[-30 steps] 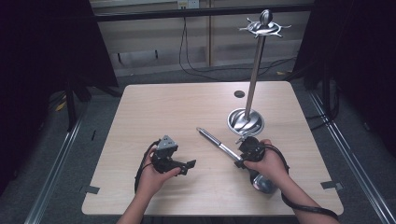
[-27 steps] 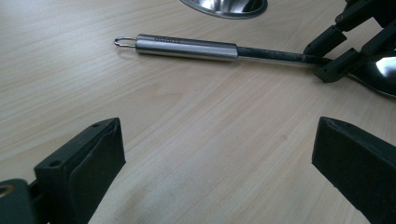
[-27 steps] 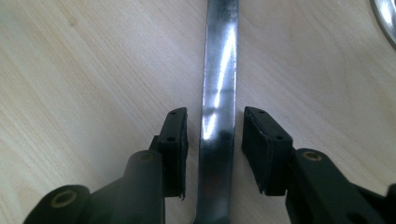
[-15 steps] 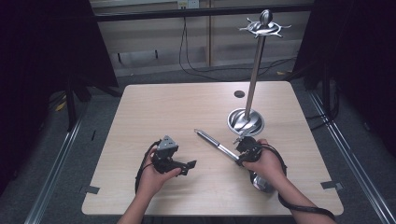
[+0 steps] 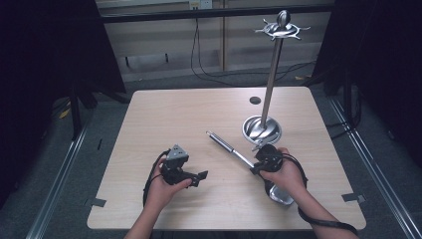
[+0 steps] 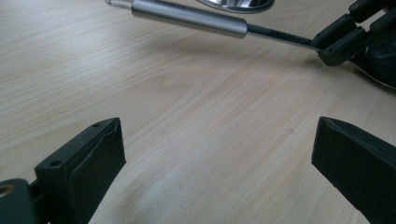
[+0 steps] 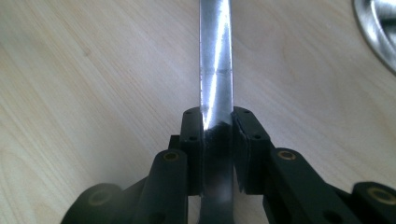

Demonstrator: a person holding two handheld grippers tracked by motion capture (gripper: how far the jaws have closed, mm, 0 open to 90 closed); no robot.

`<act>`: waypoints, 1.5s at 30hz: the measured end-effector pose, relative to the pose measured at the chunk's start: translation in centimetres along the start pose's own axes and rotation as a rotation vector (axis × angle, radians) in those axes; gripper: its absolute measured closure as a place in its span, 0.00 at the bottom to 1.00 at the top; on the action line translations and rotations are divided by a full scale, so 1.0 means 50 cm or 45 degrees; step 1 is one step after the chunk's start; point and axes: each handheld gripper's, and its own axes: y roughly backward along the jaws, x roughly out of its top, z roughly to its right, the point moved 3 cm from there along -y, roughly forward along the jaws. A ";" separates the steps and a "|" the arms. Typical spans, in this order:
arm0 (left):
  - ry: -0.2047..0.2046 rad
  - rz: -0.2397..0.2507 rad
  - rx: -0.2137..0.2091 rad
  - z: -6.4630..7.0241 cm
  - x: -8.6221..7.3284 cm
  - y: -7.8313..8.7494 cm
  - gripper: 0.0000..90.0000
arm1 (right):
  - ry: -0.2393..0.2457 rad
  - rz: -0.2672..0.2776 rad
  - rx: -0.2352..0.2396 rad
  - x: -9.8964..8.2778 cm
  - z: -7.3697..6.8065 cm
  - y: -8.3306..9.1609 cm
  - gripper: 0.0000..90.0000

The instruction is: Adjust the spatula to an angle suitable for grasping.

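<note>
Closing within the last second, the right gripper [image 7: 217, 154] now clamps the metal ladle [image 5: 234, 152] by its thin shaft, its handle end angled slightly nearer the stand [image 5: 262, 128] than before. Left of the stand's base, the left gripper [image 6: 215, 163] rests with jaws wide apart over bare table [image 5: 199, 114]

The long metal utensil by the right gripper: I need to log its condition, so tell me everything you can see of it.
The utensil is shiny silver metal: a thicker tubular handle narrowing to a thin flat shank, with a rounded polished bowl at the near end. It lies flat on the wooden table, angled away toward the left, near the stand's round base. The right gripper is clamped on its shank, jaws just closed.
</note>
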 end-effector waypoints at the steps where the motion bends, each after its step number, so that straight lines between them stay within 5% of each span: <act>1: 0.005 0.003 0.001 0.001 0.000 0.000 0.03 | 0.005 0.024 0.000 0.001 0.000 0.002 0.84; 20: 0.009 0.005 0.000 -0.001 -0.002 0.001 0.03 | -0.006 0.400 -0.038 0.010 -0.011 0.066 0.84; 38: 0.005 -0.004 0.007 0.001 -0.002 0.001 0.03 | -0.061 0.615 -0.059 -0.001 0.000 0.099 0.84; 45: 0.008 -0.001 -0.002 0.001 -0.004 -0.001 0.03 | -0.080 0.760 -0.062 -0.003 0.004 0.122 0.84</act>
